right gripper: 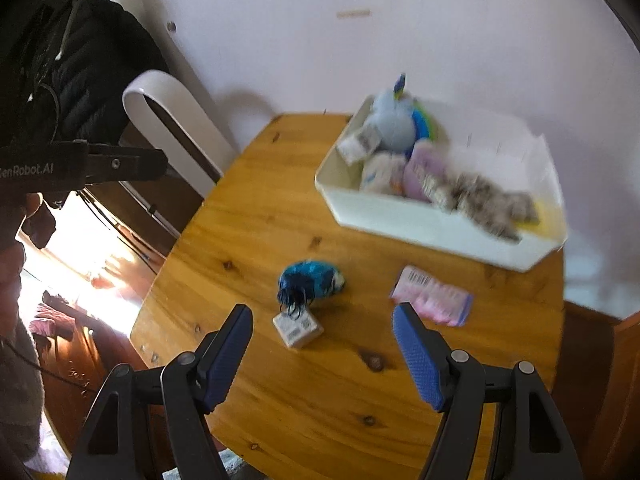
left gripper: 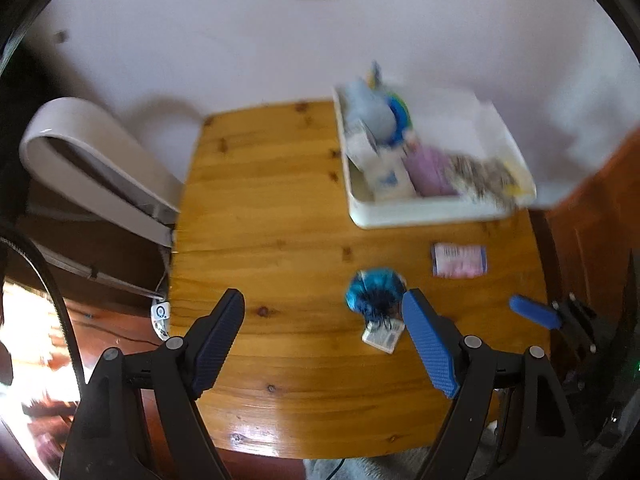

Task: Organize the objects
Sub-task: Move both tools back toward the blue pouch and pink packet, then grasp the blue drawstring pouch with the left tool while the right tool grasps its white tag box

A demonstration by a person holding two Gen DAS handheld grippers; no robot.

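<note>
A blue fuzzy toy (left gripper: 374,294) with a paper tag (left gripper: 383,335) lies on the wooden table (left gripper: 260,240), just ahead of my left gripper's right finger. A pink packet (left gripper: 459,260) lies to its right. A white bin (left gripper: 424,212) at the back right holds a blue plush, a purple item and other things. My left gripper (left gripper: 324,312) is open and empty above the table. My right gripper (right gripper: 322,328) is open and empty, with the toy (right gripper: 310,280), tag (right gripper: 298,329) and packet (right gripper: 432,296) just ahead. The bin (right gripper: 420,228) is beyond.
A white curved chair back (left gripper: 92,152) stands left of the table against the wall. The right gripper's blue finger (left gripper: 534,312) shows at the table's right edge. A dark jacket (right gripper: 80,64) hangs at the left. Wooden floor lies below the table's left edge.
</note>
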